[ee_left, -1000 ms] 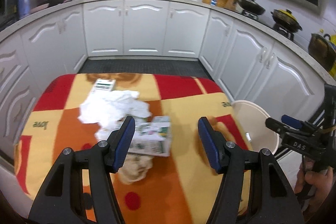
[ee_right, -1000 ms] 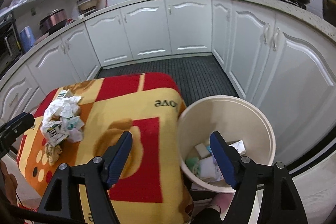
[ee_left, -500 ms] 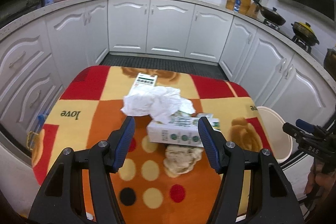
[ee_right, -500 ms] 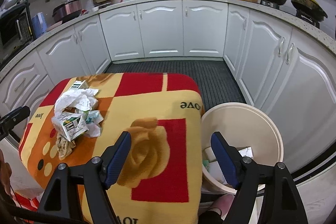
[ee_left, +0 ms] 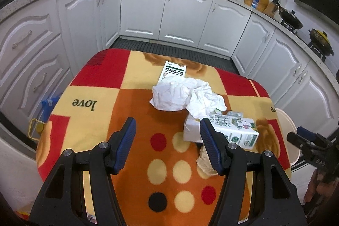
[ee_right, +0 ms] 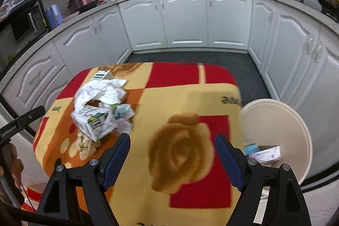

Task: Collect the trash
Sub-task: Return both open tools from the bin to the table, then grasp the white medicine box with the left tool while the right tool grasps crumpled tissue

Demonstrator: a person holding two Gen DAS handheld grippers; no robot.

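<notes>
Left gripper (ee_left: 167, 132): fingers parted, nothing between, above patterned counter (ee_left: 95, 82). Right gripper (ee_right: 172, 147): fingers spreading wider, empty. Trash mid-counter: milk carton (ee_left: 228, 131) on side, touching crumpled white paper (ee_left: 186, 95); flat box (ee_left: 172, 73) behind; beige wad, possibly tissue (ee_right: 86, 143), beside carton. Bin (ee_right: 281, 120) off counter edge.

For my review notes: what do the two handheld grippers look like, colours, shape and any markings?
Both match. The left gripper and right gripper have black angular frames with triangular cutouts and round silver bolts. Their jaws carry ribbed dark blue pads. Seen from the left camera, the right gripper's side bears small white lettering, too blurred to read surely. No sleeves show.
</notes>
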